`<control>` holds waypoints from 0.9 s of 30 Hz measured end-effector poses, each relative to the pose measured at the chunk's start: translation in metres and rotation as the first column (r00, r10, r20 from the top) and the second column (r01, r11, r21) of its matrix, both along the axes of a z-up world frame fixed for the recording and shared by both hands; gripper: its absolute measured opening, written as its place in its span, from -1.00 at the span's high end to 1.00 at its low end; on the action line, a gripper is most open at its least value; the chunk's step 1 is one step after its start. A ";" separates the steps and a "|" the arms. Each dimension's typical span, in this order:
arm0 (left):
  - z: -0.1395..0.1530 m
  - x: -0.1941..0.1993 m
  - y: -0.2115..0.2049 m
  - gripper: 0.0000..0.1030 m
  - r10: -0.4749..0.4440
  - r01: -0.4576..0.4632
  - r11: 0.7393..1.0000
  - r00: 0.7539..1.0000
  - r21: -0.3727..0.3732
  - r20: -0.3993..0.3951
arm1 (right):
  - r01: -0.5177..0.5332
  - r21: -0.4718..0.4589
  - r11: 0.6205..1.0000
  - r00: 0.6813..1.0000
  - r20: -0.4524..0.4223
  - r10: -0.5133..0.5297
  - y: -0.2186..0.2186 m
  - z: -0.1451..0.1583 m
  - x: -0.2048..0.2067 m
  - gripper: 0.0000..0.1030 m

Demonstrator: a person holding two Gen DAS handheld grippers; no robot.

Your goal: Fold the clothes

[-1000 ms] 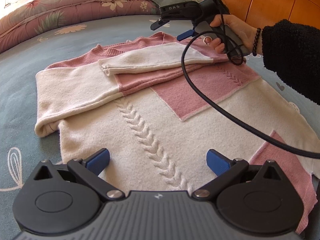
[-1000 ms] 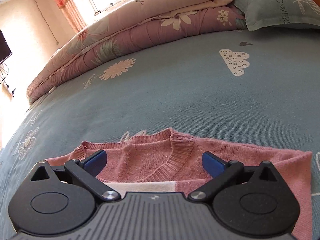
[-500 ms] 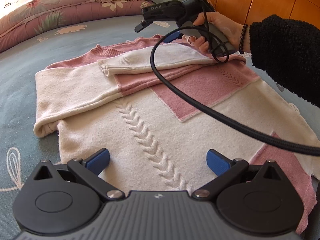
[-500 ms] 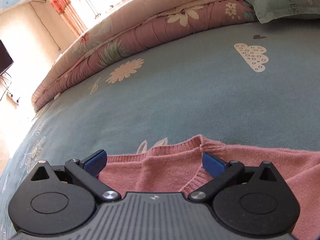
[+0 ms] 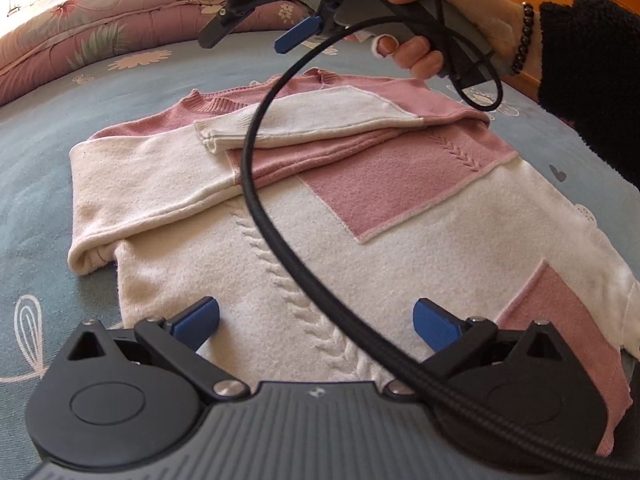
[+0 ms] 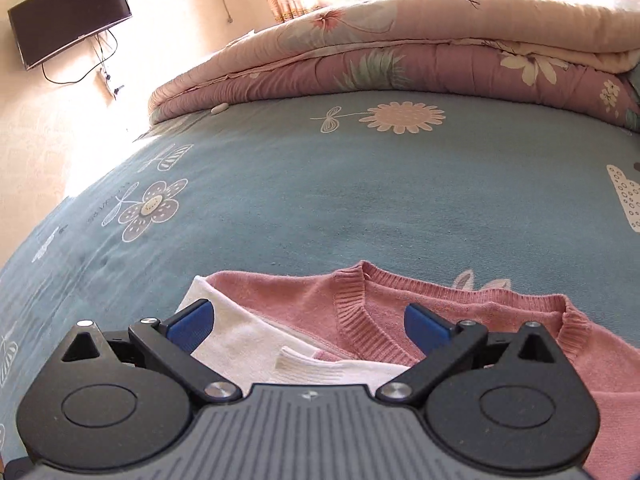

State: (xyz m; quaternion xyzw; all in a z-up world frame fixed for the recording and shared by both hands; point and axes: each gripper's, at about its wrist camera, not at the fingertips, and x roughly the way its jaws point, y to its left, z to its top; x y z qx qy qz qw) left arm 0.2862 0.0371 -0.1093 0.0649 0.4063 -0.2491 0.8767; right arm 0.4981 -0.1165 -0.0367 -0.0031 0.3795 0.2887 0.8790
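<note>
Your left gripper is spread wide and holds nothing, its blue pads low over the white hem end of the sweater, either side of the cable-knit braid. Your right gripper is spread just as wide and also holds nothing; in the left view it hangs in the air above the sweater's far shoulder, clear of the cloth, gripped by your hand with a black sleeve and bead bracelet behind it. Its black cable loops down across the sweater toward the left gripper. The pink and white sweater lies flat on the blue sheet, collar away from you, both sleeves folded in across the chest. Beyond it sits a rolled floral quilt, and a television hangs on the wall.
</note>
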 end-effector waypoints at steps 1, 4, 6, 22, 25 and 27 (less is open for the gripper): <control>0.002 -0.002 -0.001 -0.99 -0.007 0.007 1.000 1.000 -0.003 0.004 | 0.024 -0.037 0.999 1.000 0.018 -0.023 -0.011 0.007 -0.010 -1.00; 0.011 -0.013 -0.008 -0.99 -0.062 0.064 0.997 0.997 -0.034 0.035 | 0.111 -0.138 0.984 0.992 0.074 -0.102 -0.046 0.029 -0.041 -1.00; 0.021 -0.026 -0.014 -0.99 -0.144 0.149 0.987 0.987 -0.066 0.074 | 0.147 -0.147 0.978 0.988 0.073 -0.138 -0.066 0.025 -0.073 -1.00; 0.019 -0.014 0.003 -0.99 -0.066 0.071 0.993 0.996 -0.095 0.052 | 0.287 -0.104 0.952 0.958 0.034 -0.285 -0.149 -0.053 -0.310 -1.00; 0.015 0.009 0.019 -0.99 0.046 -0.044 0.993 0.999 -0.114 0.015 | 0.258 -0.055 0.965 0.966 -0.013 -0.259 -0.134 -0.075 -0.320 -1.00; 0.012 0.024 0.030 -0.99 0.120 -0.120 0.985 0.993 -0.124 -0.011 | 0.267 -0.080 0.960 0.964 0.023 -0.266 -0.125 -0.084 -0.323 -1.00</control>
